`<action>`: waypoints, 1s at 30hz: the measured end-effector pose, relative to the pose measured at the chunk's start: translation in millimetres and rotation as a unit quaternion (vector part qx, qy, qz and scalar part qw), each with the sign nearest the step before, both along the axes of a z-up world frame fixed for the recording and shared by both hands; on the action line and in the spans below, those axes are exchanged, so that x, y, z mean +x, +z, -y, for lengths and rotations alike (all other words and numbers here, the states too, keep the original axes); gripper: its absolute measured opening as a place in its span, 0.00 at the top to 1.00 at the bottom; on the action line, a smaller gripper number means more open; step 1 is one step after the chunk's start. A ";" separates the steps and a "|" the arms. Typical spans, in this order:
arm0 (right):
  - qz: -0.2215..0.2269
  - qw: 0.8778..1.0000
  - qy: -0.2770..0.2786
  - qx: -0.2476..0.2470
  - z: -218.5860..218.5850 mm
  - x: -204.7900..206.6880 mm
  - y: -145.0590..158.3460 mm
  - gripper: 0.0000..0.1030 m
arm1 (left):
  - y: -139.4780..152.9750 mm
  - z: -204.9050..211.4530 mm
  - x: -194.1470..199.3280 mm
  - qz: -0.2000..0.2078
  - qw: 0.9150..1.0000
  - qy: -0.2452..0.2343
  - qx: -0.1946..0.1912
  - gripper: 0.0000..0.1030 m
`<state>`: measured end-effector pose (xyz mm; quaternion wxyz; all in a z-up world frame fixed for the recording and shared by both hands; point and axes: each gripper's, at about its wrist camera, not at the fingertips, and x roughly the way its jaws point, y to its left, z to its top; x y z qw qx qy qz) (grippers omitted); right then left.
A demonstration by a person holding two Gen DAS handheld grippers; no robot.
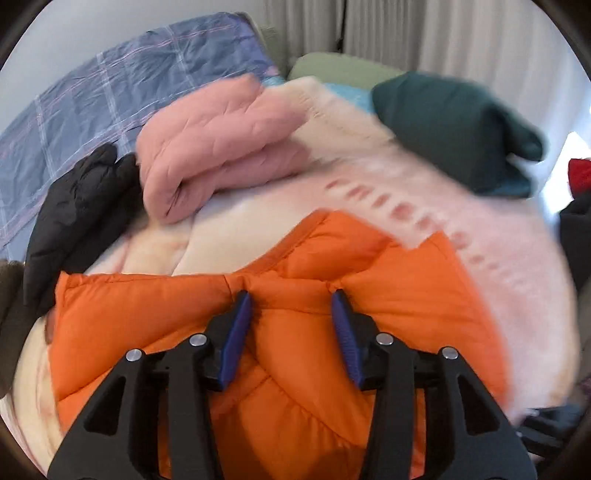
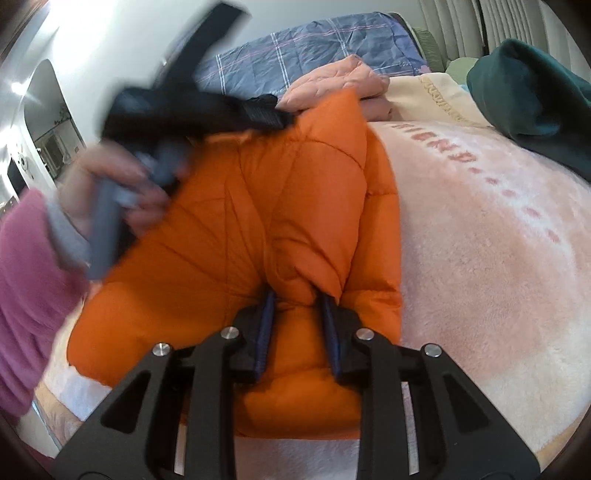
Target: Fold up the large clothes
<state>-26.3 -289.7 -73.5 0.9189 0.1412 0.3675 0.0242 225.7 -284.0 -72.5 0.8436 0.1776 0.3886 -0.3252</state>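
Note:
An orange puffer jacket (image 1: 147,314) lies partly folded on a pink-and-cream fleece blanket (image 1: 461,229). My left gripper (image 1: 290,301) hovers over the jacket's upper edge. Its blue pads (image 1: 236,332) stand apart and nothing is pressed between them. In the right wrist view the jacket (image 2: 258,203) stretches away from me. My right gripper (image 2: 298,297) is shut on a raised fold at its near end. The left gripper (image 2: 269,110) shows there as a blurred black shape at the jacket's far end, held by a hand (image 2: 110,192) in a pink sleeve.
A folded pink quilted garment (image 1: 214,147), a black one (image 1: 74,206) and a dark green one (image 1: 454,125) lie on the bed beyond the jacket. A blue plaid sheet (image 1: 110,81) covers the far left. Pale curtains (image 1: 443,33) hang behind.

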 end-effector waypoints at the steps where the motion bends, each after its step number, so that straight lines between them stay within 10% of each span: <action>1: -0.002 1.000 -0.001 0.000 0.3 0.5 0.0 0.75 | -2.3 1.0 0.8 0.001 1.000 0.002 0.002 0.55; 9: -0.008 0.997 0.039 0.068 21.0 -1.4 31.1 0.61 | -13.2 -8.6 -0.2 -0.001 1.000 0.006 -0.005 0.55; 19: 0.082 0.992 0.048 0.086 48.5 59.0 109.8 0.74 | -14.2 -18.0 2.4 -0.021 0.999 0.008 -0.039 0.55; 26: -0.023 0.999 -0.023 0.013 56.1 124.4 26.5 0.77 | -15.4 -32.4 11.7 -0.053 0.995 0.010 -0.086 0.54; 30: -0.035 0.996 -0.023 0.076 67.8 127.2 -10.8 0.77 | -18.8 -38.6 20.6 -0.083 0.989 0.009 -0.119 0.52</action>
